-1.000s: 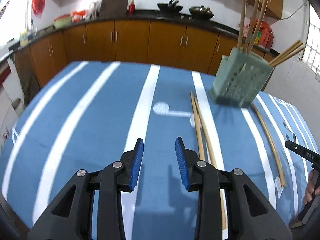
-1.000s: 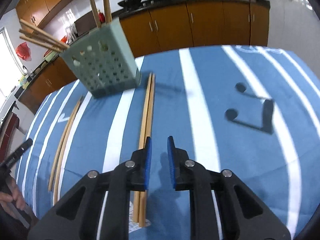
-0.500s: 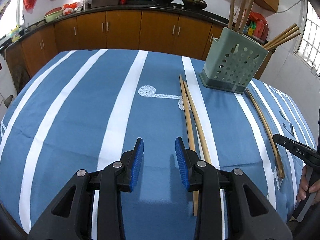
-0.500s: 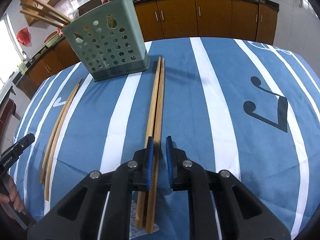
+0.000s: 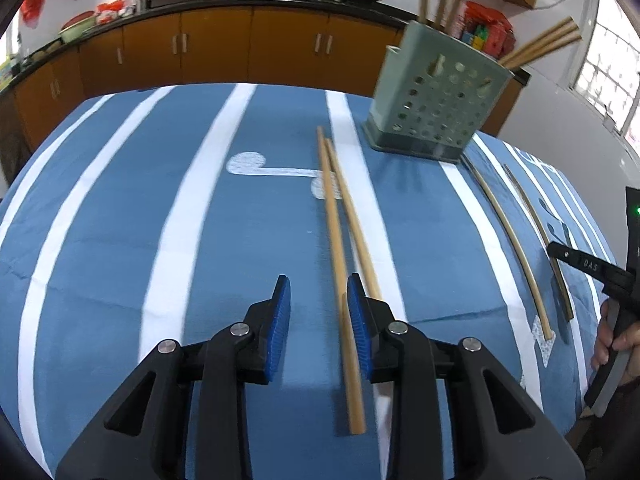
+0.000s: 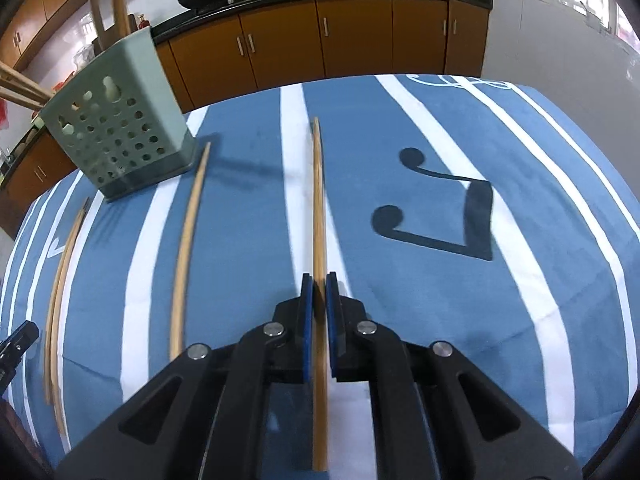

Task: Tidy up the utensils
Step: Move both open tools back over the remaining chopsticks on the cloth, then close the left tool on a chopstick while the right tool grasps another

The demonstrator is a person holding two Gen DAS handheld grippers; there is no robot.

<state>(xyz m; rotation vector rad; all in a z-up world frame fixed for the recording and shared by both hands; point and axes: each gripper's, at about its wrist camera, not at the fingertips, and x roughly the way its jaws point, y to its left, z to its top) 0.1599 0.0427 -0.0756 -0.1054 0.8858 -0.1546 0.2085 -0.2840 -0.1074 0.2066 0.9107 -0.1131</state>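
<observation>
Both grippers have dropped toward the chopsticks since the earlier frames. The left gripper [image 5: 318, 292] has just been narrowing and the right gripper [image 6: 319, 280] has just been closing on a stick.

Left wrist view:
- The left jaws are open.
- 1 tan wooden chopstick [image 5: 335, 240] lies between the pads, just beside the right pad and not pinched.
- Its twin [image 5: 352, 220] runs under the right finger.
- Both lie mid-surface on the blue white-striped tablecloth [image 5: 120, 240].
- The pale green perforated plastic holder [image 5: 432, 112] stands near the far edge, right of centre. Several stored chopsticks [image 5: 540, 44] already stick out of it.
- 2 more chopsticks [image 5: 508, 232] lie toward the right edge, near a person's hand [image 5: 616, 340].

Right wrist view:
- The right jaws are clamped on 1 held chopstick [image 6: 319, 200], which points toward the far edge.
- Whether it is off the cloth yet, cannot tell.
- Its partner chopstick [image 6: 188, 240] lies loose to the left, its tip near the holder [image 6: 120, 140].
- The far-left pair [image 6: 60, 272] sits by the left edge.

Progress, as a judgement:
- Part done, with several sticks stored.
- 4 are still outside the holder: 1 gripped, 1 about to be gripped, 2 untouched.
- Still to do: lift and drop each into the holder.
</observation>
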